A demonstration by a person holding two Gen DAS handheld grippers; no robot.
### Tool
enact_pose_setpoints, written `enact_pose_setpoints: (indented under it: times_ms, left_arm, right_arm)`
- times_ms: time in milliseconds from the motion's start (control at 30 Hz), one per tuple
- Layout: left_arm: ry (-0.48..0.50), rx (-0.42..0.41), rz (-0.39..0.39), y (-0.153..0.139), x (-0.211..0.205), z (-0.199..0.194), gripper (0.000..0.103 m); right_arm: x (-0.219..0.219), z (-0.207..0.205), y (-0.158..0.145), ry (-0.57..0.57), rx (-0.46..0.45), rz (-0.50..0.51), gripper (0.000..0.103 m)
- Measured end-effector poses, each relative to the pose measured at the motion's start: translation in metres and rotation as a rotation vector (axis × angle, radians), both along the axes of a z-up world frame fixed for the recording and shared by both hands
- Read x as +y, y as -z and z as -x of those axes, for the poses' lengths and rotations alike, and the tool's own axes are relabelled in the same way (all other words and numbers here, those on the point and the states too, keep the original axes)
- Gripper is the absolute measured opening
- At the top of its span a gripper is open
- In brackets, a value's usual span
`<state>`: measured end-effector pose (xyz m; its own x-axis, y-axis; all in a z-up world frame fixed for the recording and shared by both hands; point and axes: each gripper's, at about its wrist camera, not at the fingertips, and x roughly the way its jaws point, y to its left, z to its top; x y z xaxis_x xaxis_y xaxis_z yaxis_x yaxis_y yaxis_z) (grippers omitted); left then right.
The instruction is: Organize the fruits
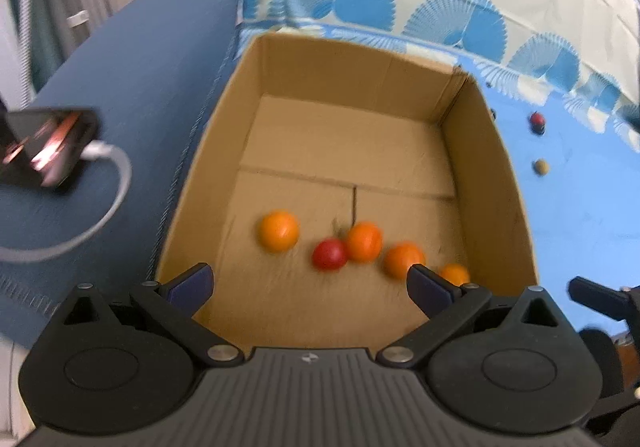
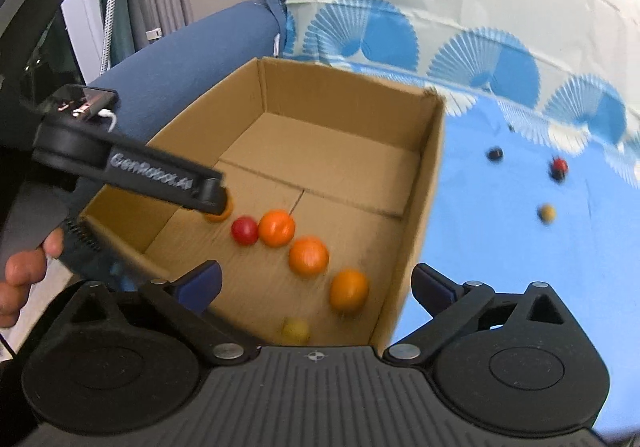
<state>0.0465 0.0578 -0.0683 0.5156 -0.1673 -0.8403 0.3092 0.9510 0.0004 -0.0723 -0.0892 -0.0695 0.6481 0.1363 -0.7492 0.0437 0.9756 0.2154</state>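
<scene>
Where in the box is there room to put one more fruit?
The far half of the box, between the flap seam and the back wall, is bare. The left front corner is free too. It is crowded along the near side, where the orange fruits and the red one sit in a row.

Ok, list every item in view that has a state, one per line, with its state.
Left gripper: open, empty, over the box.
Right gripper: open, empty, above the box's right wall.
Cardboard box: open-topped, holding fruit.
Orange fruits: loose on the box floor.
Red fruit: in the box, touching an orange one.
Yellowish fruit: in the box, near corner.
Small fruits on the blue cloth: outside the box.
</scene>
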Motion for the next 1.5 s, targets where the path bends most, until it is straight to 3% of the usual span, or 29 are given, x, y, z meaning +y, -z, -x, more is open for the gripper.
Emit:
enact_pose_setpoints:
  times_ms: [267,667,1033,1500]
  left_arm:
    - [-0.021,-0.022,-0.017,-0.018,0.024,0.062,0.103]
    - [-0.021,-0.102,-0.021,-0.044,0.026,0.132,0.103]
    - [-0.015,-0.142,-0.027,-0.053,0.028,0.158,0.103]
    - [-0.029,-0.159,-0.026,-0.058,0.033,0.165,0.103]
  right_arm:
    - [-0.001,0.051,-0.034,0.124,-0.064,-0.034,0.102]
    - [0.008,0.113,-0.057,0.151,-0.144,-0.013,0.102]
    - [0.008,0.14,-0.067,0.168,-0.178,-0.021,0.102]
    - [0.013,0.146,-0.073,0.158,-0.201,-0.015,0.102]
